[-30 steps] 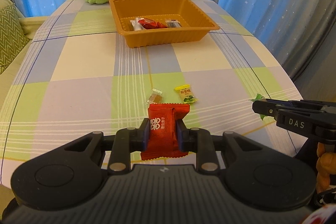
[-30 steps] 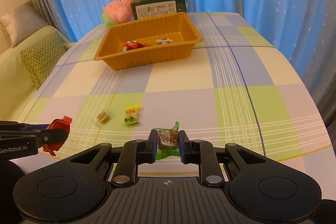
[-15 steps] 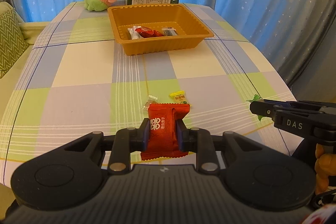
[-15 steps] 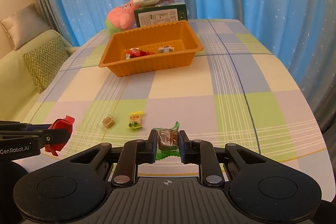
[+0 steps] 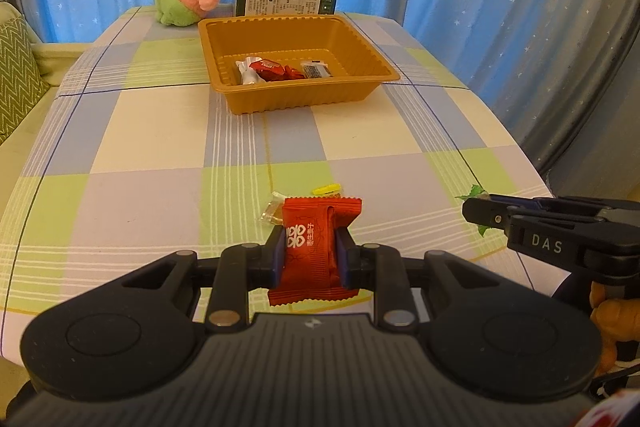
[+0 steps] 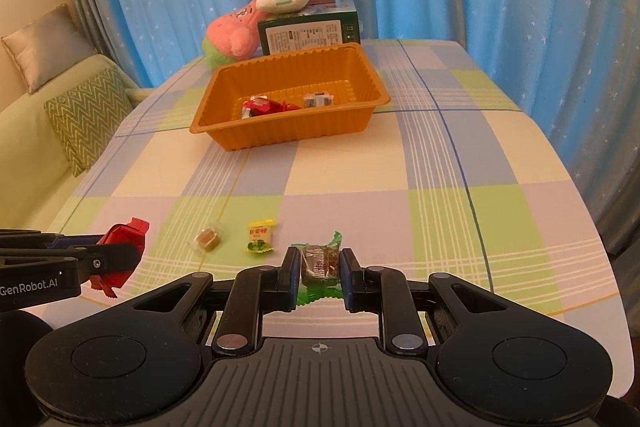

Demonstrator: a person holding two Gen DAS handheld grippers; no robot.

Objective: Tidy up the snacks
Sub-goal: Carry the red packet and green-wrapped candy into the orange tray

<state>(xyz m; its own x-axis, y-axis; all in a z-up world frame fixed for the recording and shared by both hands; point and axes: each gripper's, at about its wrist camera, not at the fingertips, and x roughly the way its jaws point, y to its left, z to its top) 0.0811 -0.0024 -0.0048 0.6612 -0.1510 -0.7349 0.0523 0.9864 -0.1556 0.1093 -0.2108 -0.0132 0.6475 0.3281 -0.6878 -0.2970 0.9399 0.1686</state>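
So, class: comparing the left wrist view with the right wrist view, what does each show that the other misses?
Left wrist only: the printed front of the red packet gripped by the left gripper.

Right wrist only: the green-wrapped candy seen whole in the right gripper, and the sofa cushions.

Both: orange tray, yellow candy, clear-wrapped candy, plush toys.

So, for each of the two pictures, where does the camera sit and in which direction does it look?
Left wrist view: sits on the left gripper, looks forward and down along its fingers over the table to the orange tray; shows the fingers shut on a red snack packet, and the right gripper at the right edge.
Right wrist view: sits on the right gripper, faces the same way; shows the fingers shut on a green-wrapped candy, and the left gripper at the left edge.
Shared: tray, yellow candy, checked tablecloth, plush toys, blue curtain.
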